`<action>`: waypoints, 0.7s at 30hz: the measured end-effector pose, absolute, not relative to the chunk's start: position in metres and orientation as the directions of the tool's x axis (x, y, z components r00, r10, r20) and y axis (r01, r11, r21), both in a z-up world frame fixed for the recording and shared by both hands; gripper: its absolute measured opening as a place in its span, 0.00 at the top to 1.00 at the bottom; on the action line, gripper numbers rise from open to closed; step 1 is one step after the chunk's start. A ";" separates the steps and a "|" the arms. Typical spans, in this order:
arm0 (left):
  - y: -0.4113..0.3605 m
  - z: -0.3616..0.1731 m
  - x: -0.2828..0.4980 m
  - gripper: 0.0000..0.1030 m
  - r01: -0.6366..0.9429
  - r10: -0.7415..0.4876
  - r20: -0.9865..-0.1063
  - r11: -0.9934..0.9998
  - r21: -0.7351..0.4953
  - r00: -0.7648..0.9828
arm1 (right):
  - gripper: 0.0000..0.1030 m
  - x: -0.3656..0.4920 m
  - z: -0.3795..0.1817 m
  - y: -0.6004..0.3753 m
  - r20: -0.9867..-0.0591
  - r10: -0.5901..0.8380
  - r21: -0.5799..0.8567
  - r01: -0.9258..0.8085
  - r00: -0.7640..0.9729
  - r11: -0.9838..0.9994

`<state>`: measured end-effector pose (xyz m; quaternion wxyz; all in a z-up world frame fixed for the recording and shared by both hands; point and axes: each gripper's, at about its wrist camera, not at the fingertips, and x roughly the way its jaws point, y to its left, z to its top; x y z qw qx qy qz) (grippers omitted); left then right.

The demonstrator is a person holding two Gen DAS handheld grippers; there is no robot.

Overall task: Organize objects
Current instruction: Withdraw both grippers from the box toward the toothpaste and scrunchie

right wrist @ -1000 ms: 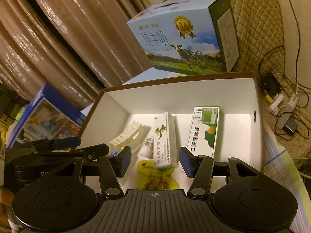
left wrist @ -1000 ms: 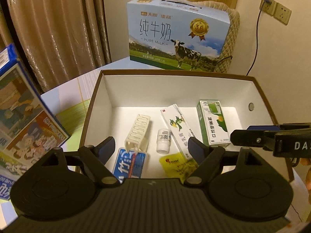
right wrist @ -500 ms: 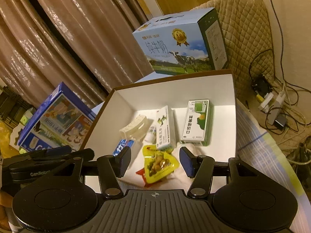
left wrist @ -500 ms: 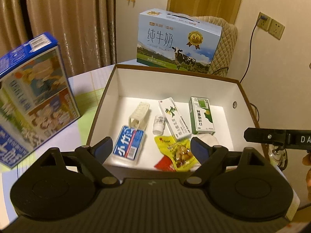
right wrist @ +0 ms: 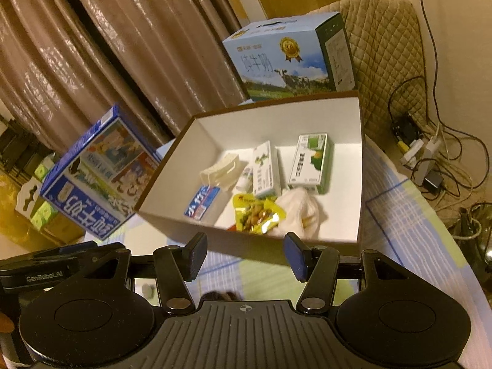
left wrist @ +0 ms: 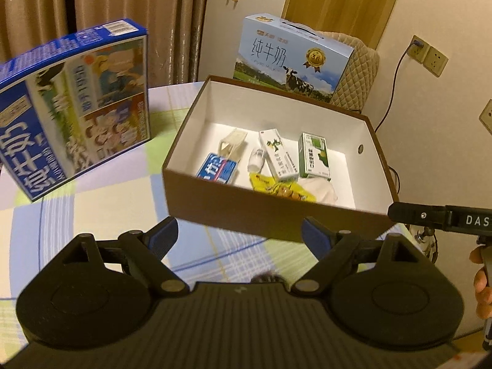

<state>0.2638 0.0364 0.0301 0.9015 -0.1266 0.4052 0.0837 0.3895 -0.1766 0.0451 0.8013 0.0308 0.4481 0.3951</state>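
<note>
Brown box [left wrist: 270, 215] with white interior, lid off, on a checked tablecloth [left wrist: 101, 203]; contents grouped toward the near wall.

Left to right inside, left wrist view: blue packet [left wrist: 217, 171] flat by the near-left wall; cream plastic clip [left wrist: 232, 144] just behind it; small white bottle [left wrist: 256, 160] on its side; long white carton [left wrist: 278, 155] lying lengthwise; green-and-white carton [left wrist: 314, 157] flat beside it, a narrow gap between. Yellow snack pouch [left wrist: 281, 188] in front of the long carton, touching a crumpled white bag [left wrist: 319, 190].

Same items in right wrist view: box [right wrist: 358, 166], blue packet [right wrist: 203, 204], clip [right wrist: 220, 170], bottle [right wrist: 245, 180], long carton [right wrist: 264, 169], green-and-white carton [right wrist: 310, 163], pouch [right wrist: 256, 216], white bag [right wrist: 299, 212].

Left gripper [left wrist: 238, 235] above the tablecloth, short of the near wall; fingers [left wrist: 163, 236] spread wide, nothing between them. Right gripper [right wrist: 244, 255] likewise short of the box, fingers [right wrist: 295, 256] spread wide and empty; its black tip also visible at the right edge of the left wrist view [left wrist: 439, 216], with part of a hand [left wrist: 481, 279] below.

Large blue milk carton box [left wrist: 73, 104] tilted, left of the brown box, well apart. Light-blue milk case [left wrist: 292, 58] with cow picture just behind the far wall, against a quilted chair back [left wrist: 363, 73]. Curtains [right wrist: 101, 46] behind; wall sockets [left wrist: 429, 57] and cables [right wrist: 436, 141] to the right.
</note>
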 end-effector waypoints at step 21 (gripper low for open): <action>0.051 0.005 0.164 0.18 -0.322 0.074 -0.781 0.932 -0.168 0.620 | 0.48 0.300 0.012 -0.163 -0.768 0.610 0.360 -0.658 0.193 0.661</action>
